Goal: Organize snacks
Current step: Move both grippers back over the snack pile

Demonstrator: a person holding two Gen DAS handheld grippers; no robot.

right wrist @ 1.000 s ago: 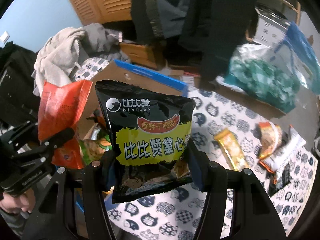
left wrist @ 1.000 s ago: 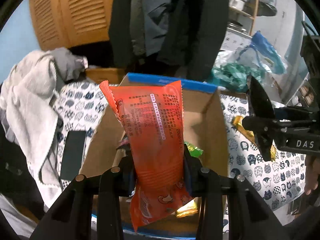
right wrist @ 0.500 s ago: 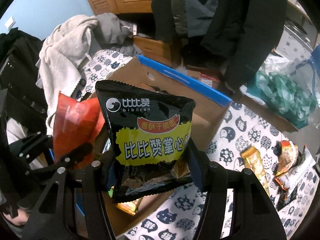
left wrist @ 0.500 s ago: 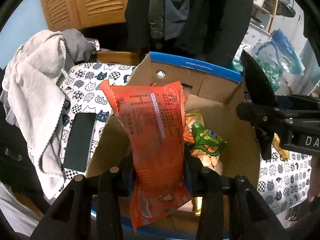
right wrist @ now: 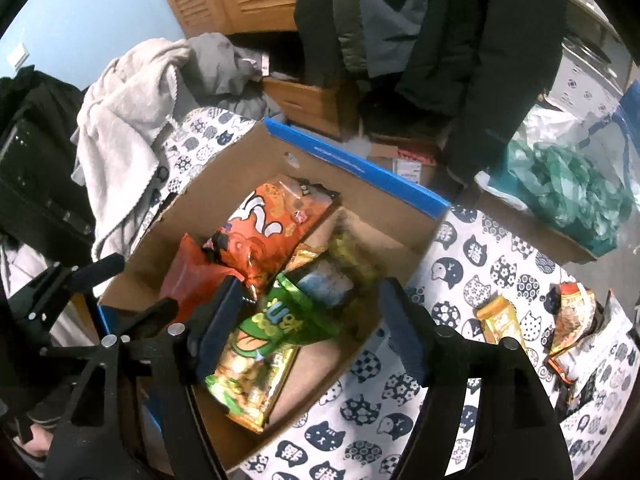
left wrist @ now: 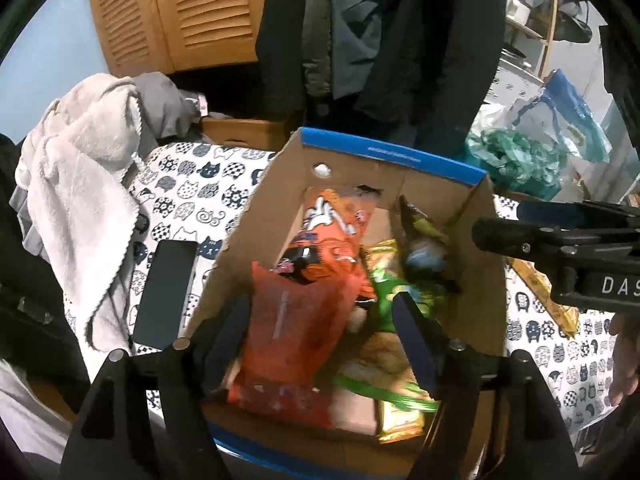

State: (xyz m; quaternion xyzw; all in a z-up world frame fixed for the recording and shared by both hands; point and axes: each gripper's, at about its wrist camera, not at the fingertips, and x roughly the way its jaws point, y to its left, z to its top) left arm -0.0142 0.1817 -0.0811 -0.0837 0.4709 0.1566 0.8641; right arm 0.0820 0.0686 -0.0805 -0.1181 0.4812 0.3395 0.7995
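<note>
Both are over the cardboard box (left wrist: pixel 436 170), pointing down into it. The left hand-held gripper (left wrist: pixel 320 336) has its jaws opening, and the orange packet (left wrist: pixel 288 332) lies loose between them, clear of the pads. The right hand-held gripper (right wrist: pixel 308 328) is opening too, with nothing pinched; snack bags lie heaped below it in the box. Farther right, three more snack packets (right wrist: pixel 500 322) lie on the cat-print table (right wrist: pixel 456 264)
</note>
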